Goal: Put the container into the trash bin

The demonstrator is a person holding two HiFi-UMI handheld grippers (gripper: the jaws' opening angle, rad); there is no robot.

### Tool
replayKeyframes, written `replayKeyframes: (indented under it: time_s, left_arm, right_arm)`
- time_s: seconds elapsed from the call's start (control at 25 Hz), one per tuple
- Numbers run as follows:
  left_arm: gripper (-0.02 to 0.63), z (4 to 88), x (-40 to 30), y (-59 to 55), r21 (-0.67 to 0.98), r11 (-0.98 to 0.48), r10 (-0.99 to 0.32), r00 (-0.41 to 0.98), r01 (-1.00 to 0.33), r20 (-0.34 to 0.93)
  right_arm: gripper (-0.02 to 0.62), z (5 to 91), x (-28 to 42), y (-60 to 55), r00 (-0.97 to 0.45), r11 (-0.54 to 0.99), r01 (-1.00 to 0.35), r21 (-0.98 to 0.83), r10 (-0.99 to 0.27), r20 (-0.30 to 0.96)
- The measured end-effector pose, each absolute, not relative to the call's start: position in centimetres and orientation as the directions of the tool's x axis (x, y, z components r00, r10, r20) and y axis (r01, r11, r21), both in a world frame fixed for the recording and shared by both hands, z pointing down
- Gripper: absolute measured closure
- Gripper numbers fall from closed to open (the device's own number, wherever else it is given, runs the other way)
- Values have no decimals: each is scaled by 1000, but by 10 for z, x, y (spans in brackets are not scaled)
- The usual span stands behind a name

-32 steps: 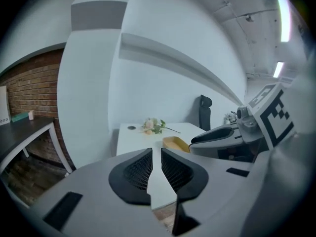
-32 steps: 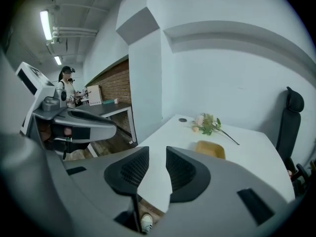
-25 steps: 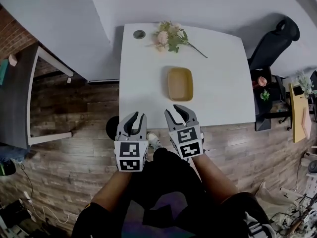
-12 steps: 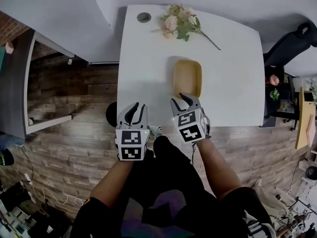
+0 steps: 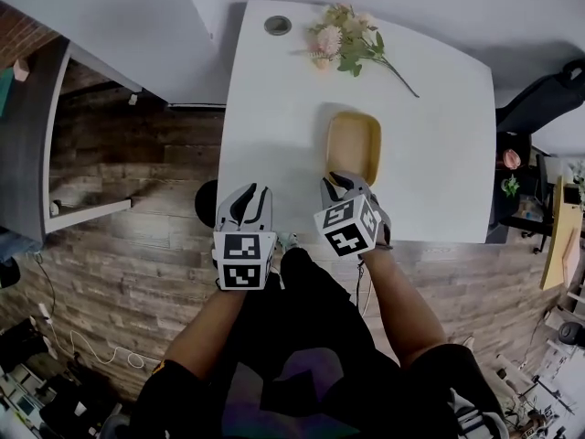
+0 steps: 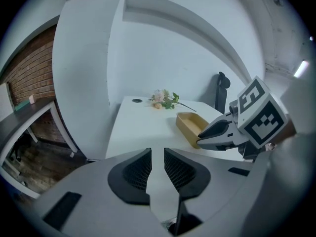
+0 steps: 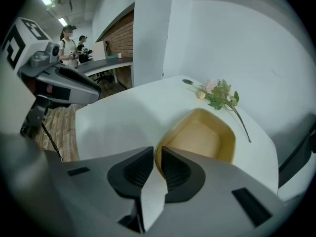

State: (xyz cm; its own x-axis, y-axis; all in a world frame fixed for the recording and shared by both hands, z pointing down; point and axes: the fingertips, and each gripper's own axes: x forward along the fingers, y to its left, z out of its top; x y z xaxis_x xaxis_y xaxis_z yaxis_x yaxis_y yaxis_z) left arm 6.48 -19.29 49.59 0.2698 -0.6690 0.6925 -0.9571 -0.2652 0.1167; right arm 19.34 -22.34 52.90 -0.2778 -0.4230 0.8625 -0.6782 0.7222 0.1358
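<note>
The right gripper [image 5: 342, 179] is closing its jaws on the near rim of the container [image 5: 355, 143], with one jaw inside the wall and one outside. The tan, empty container sits on the white desk [image 5: 274, 126], close to the middle of its near edge. The left gripper [image 5: 252, 190] hangs over the near left corner, jaws slightly apart, holding nothing. Flowers [image 5: 350, 44] lie by the far edge.
</note>
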Motion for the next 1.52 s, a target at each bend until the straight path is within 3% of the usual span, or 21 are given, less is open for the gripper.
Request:
replayKeyframes:
  time_s: [0.28,0.6,1.04,1.52]
  left_arm:
    - [528,486,41,-181,100,-208,-698,219,-973,681]
    - [528,468,-21,-144,84,-53,-751,95,-995,654]
    - [528,458,-143,-30,58,295,-742,-190,-954,643]
    - [528,498,-202,89,68,553,-626,-360,-830,692]
  right_arm:
    - [554,512,181,-227,-298,728,-666,161,-458,838]
    - [555,457,92,-207,-483,815,-566,125,-451,751]
    - [555,435,-71,-115,-682,969,-231,90,-227,695]
    - [555,492,-156,7,-676,996,87,-13,69,734]
